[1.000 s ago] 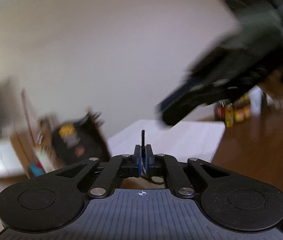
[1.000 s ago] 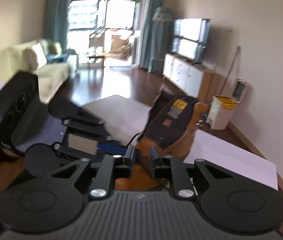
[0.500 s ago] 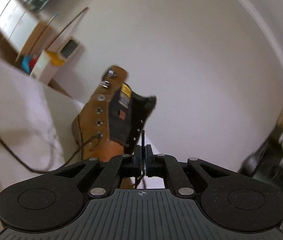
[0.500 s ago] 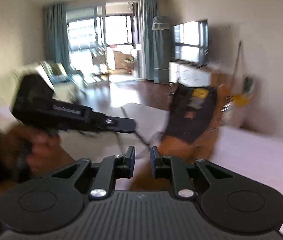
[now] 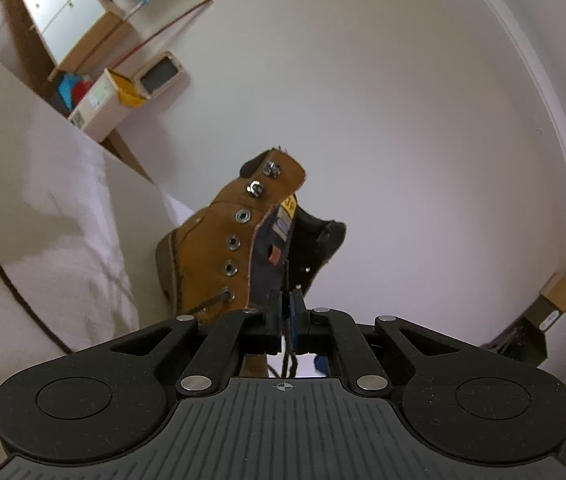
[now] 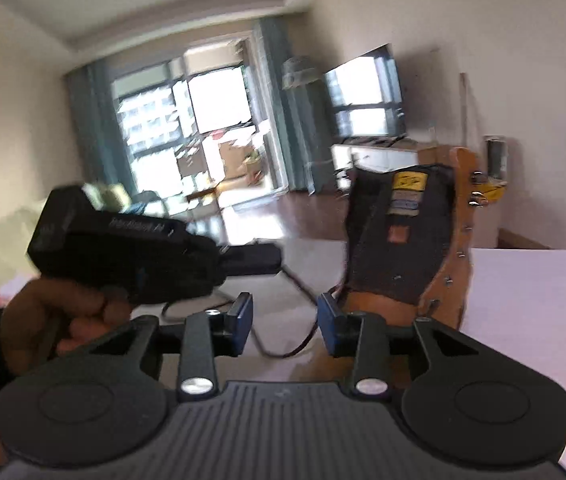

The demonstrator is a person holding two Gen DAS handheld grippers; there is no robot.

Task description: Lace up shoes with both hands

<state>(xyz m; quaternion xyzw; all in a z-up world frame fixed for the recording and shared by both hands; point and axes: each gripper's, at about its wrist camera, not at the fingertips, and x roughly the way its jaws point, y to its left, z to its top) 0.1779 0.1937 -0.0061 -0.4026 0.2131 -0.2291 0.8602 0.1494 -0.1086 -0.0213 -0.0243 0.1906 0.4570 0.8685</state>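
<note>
The brown boot (image 6: 415, 248) stands on the white table (image 6: 543, 320), close to its edge at 3 o'clock. There is bare table all around it. The left claw (image 5: 287, 314) is pressed together, pinching the dark lace (image 5: 287, 356). The right claw (image 6: 285, 318) has just been opening and now stands spread. Lace runs across its gap at 6 o'clock, and the pads do not press it.

Your left gripper (image 5: 287, 312) rolls over: a second ago its view held the table level with the boot (image 5: 219, 248) a blur at lower left; now the boot fills frame centre, close ahead. Your right gripper (image 6: 285, 322) has just been opening, its jaws now apart with the lace (image 6: 303, 344) showing in the gap, unpinched. In its view, your left hand (image 6: 63, 312) enters at left.
</note>
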